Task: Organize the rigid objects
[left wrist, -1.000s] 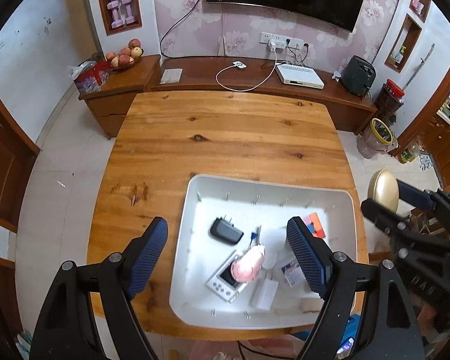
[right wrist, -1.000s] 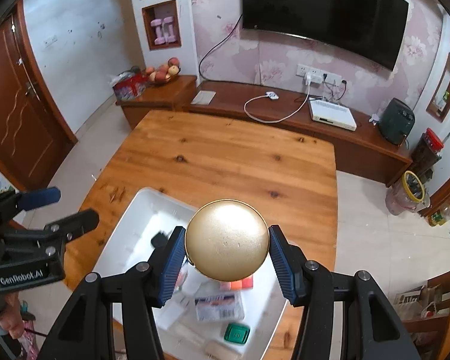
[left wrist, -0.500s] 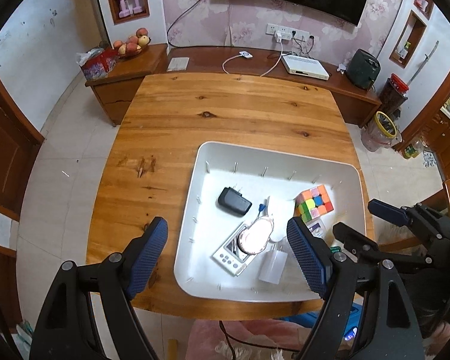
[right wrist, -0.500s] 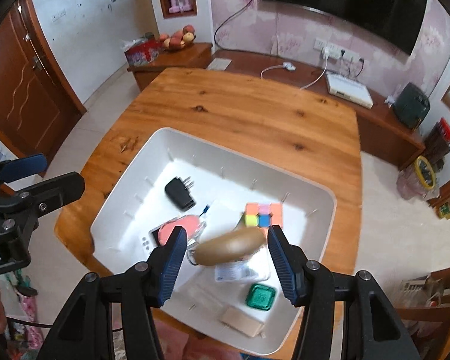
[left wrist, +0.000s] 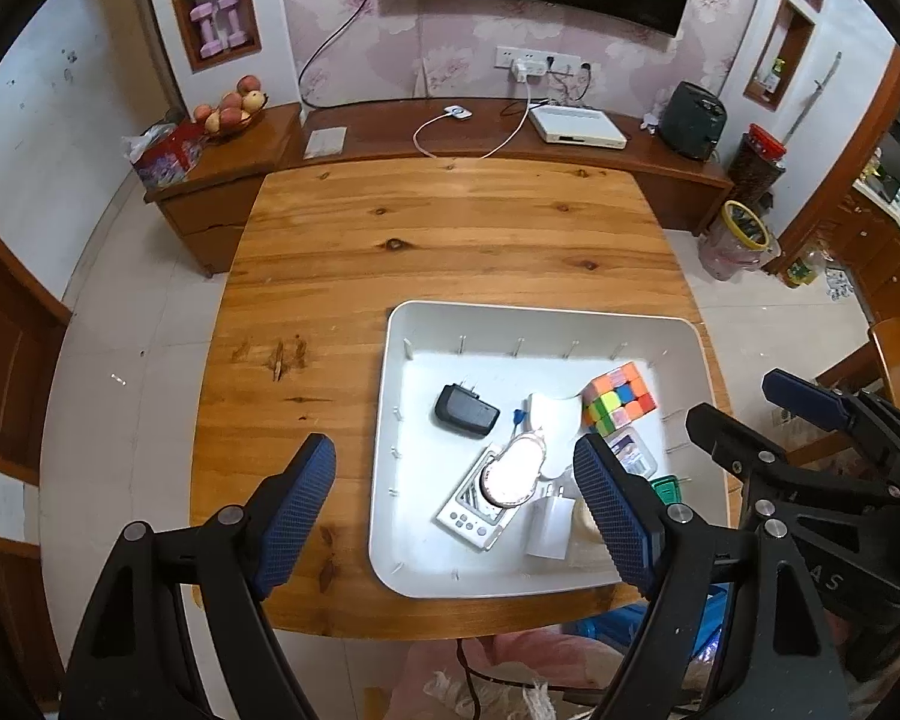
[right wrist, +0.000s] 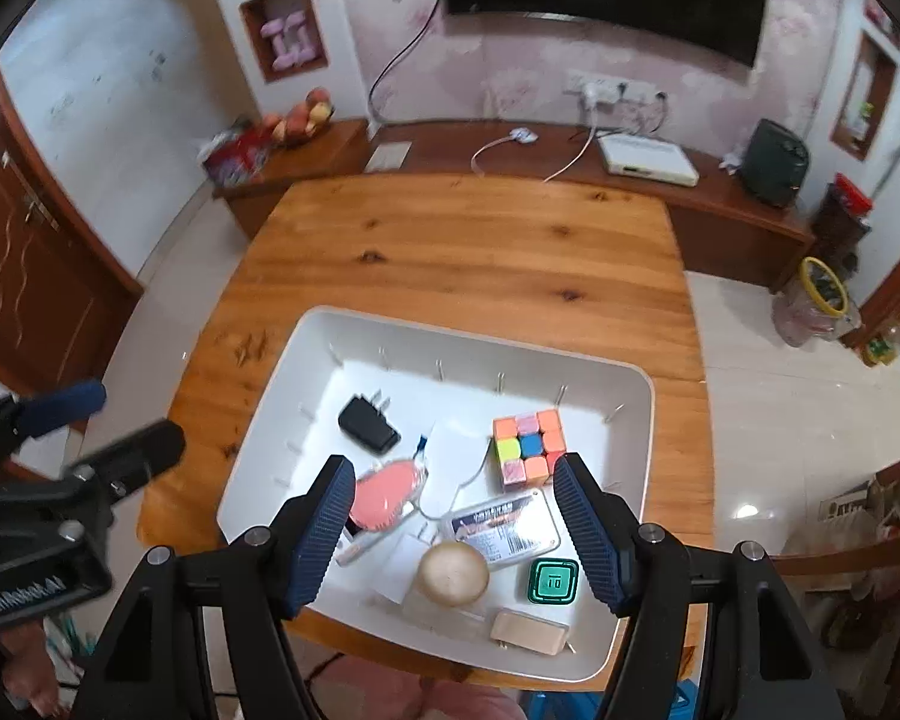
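A: Resting in the white bin [right wrist: 642, 420], the round gold-tan object [right wrist: 453, 573] lies just below the right gripper [right wrist: 456, 531], between its fingertips in view but untouched. It sits on the white items beside the green box [right wrist: 553, 582].

B: Gripper state?

A: Right jaws have just been opening and stand apart, nothing clamped. Left gripper [left wrist: 450, 516] also stands apart and empty, straddling the bin's left wall, over the worktop [left wrist: 450, 228].

B: Step in hand?

A: Judged as release of the gold piece into the bin. The next move likely calls for lifting the right gripper clear without nudging the cube [right wrist: 528, 447] ahead of it, then finding whatever remains outside the bin; none is visible here.
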Demonstrator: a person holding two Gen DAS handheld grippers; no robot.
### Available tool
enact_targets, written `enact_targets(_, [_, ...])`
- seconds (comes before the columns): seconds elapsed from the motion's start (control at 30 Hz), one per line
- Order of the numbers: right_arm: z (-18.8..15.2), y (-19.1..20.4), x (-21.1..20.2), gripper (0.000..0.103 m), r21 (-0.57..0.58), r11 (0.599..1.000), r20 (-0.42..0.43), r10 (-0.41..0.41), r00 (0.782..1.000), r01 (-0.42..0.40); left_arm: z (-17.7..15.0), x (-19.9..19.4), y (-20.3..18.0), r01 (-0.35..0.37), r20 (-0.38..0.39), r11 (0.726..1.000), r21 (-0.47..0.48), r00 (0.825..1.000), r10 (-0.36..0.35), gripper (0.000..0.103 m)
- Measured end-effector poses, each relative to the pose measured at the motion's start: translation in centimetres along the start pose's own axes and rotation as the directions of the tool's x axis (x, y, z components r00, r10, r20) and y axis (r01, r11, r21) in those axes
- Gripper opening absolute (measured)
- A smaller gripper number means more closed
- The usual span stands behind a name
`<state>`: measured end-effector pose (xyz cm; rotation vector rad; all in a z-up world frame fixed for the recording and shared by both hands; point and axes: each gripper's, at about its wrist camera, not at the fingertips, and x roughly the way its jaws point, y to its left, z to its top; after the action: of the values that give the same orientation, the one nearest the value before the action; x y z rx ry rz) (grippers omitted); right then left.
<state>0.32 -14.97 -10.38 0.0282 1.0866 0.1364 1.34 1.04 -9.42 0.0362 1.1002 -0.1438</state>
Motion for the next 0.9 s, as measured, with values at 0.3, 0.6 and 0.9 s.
enact_targets(0.3, [-0.3,0.4,-4.7,0.073,0.073,0.995,0.122,-0.077,0.989,0.068,0.2,-1.7,0.0,0.024,0.013,1.000,-0.009,1.000,-0.024,0.084])
enact_targets(0.6, [-0.2,1.1,-7.3,0.080,0.079,0.994,0.192,-0.092,0.977,0.078,0.3,-3.4,0.4,0.005,0.060,1.000,-0.024,0.998,-0.004,0.084])
enact_targets(0.9, [-0.2,1.6,-8.0,0.080,0.077,0.993,0.215,-0.102,0.971,0.087,0.4,-4.2,0.9,-0.001,0.091,1.000,-0.029,0.996,0.004,0.084])
